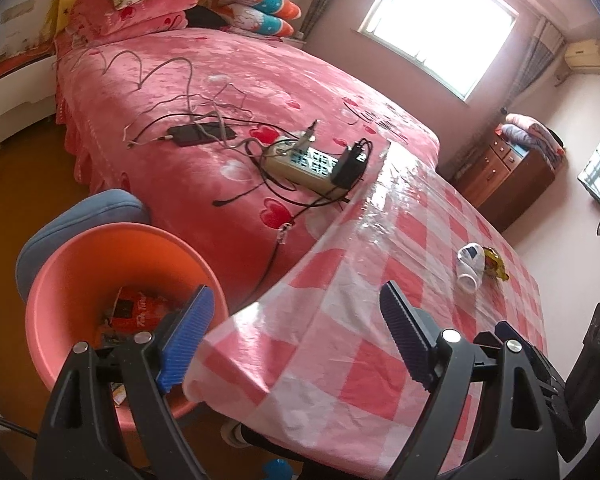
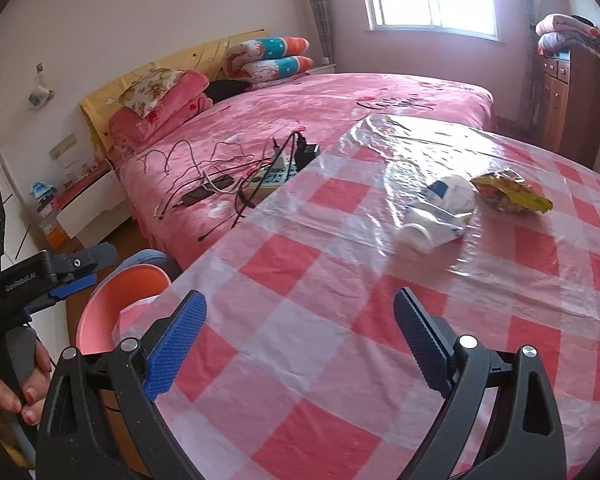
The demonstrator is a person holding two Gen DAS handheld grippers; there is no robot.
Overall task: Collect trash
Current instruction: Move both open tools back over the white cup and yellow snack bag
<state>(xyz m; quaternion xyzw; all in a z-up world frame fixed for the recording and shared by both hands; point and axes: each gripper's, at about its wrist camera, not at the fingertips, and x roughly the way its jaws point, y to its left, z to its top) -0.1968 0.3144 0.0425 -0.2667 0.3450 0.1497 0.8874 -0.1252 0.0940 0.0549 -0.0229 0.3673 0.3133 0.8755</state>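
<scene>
The left gripper (image 1: pixel 296 338) is held over the near left corner of the table (image 1: pixel 364 364), beside the pink bin (image 1: pixel 80 264); its blue pads are spread wide with nothing between them. Red packaging (image 1: pixel 138 312) is seen lying inside the bin. The right gripper (image 2: pixel 300 344) is held over the checked tablecloth, its pads likewise spread and empty. Two pieces of trash are located on the far right part of the table: a crumpled white wrapper (image 2: pixel 436 216) and, just to its right, a yellow snack bag (image 2: pixel 512 192). A power strip (image 1: pixel 300 164) with cables is seen on the bed (image 1: pixel 204 60) beyond the table.
</scene>
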